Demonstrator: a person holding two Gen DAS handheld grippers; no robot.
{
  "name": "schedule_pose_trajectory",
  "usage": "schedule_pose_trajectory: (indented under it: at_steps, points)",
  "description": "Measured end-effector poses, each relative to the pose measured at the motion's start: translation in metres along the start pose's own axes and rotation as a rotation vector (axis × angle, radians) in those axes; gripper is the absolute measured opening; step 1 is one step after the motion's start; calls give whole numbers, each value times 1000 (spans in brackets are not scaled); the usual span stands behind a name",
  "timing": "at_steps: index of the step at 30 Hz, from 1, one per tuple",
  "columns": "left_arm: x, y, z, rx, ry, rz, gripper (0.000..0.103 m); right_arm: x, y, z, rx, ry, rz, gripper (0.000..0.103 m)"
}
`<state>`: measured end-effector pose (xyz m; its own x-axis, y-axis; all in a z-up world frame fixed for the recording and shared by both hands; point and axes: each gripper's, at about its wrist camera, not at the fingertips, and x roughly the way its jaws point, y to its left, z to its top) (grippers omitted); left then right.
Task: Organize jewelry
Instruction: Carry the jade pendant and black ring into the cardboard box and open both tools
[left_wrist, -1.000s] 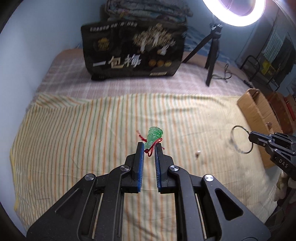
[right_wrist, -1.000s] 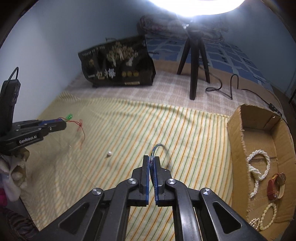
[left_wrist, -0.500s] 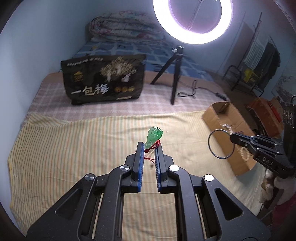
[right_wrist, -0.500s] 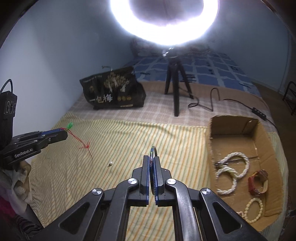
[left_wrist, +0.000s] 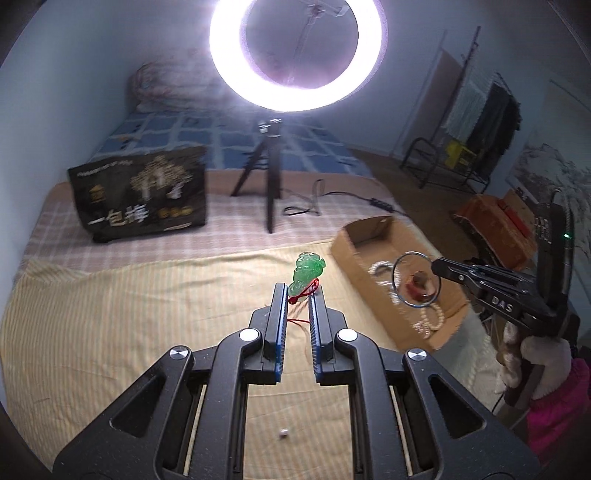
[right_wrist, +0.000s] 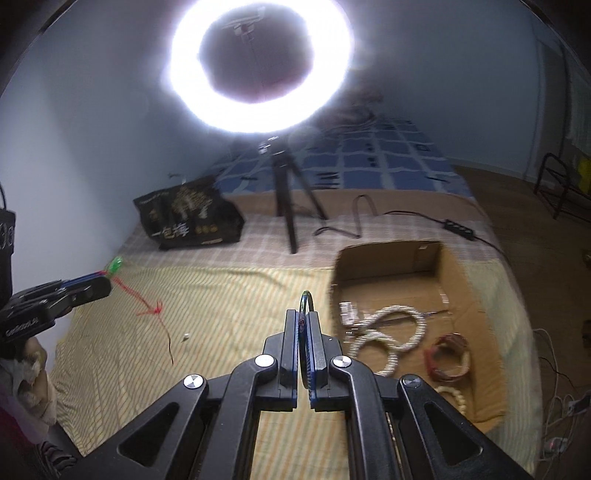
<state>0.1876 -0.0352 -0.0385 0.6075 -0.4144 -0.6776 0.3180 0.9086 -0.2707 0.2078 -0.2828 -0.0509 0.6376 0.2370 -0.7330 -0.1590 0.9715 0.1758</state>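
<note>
**Two grippers hold jewelry up over a bed**

The surface is a bed (left_wrist: 122, 306). A yellow striped cloth (right_wrist: 229, 295) covers the near part, a pink checked sheet (left_wrist: 236, 240) lies past it, and a blue checked blanket (right_wrist: 384, 162) is at the far end. The walls are pale blue. A bright ring light (left_wrist: 295, 55) on a black tripod (left_wrist: 267, 173) stands on the bed, with a black printed bag (left_wrist: 144, 194) to its left. A cable (right_wrist: 373, 218) runs across the sheet. A clothes rack (left_wrist: 484, 122) stands by the far wall.

A cardboard box (right_wrist: 391, 258) sits on the right side of the bed. Inside lie a white pearl necklace (right_wrist: 395, 332), a red-brown bracelet or watch (right_wrist: 448, 356) and some cream beads (right_wrist: 456, 397).

The left gripper (left_wrist: 297, 299) has its jaws clamped on a green jade pendant (left_wrist: 306, 273). The pendant sticks up above the tips, in the air over the striped cloth, and its red string (right_wrist: 151, 310) hangs down. The right gripper (right_wrist: 304, 321) has its jaws pressed together on a thin metal bangle (left_wrist: 415, 278), held in the air at the box's near edge. A tiny white bead (right_wrist: 185, 336) lies on the cloth.

The ring light is so bright that it washes out the wall near it. The things in the box are blurry, so I cannot tell if the red-brown one is a watch. From the right wrist camera, only the top edge of the bangle shows. The box's near corner is hidden behind the right gripper.
</note>
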Motion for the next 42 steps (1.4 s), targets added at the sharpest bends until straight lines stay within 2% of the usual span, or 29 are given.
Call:
schedule_pose_trajectory:
  at_steps: [12, 26, 31, 42]
  points:
    - [23, -80, 2, 101, 0, -103, 9, -31, -80, -10, 123, -31, -111, 1]
    - [68, -140, 7, 131, 29, -197, 9, -30, -126, -33, 160, 25, -187, 1]
    - [88, -158, 4, 160, 40, -194, 9, -26, -128, -38, 151, 48, -191, 1]
    - [126, -170, -20, 207, 132, -149, 9, -13, -129, -46, 141, 94, -192, 1]
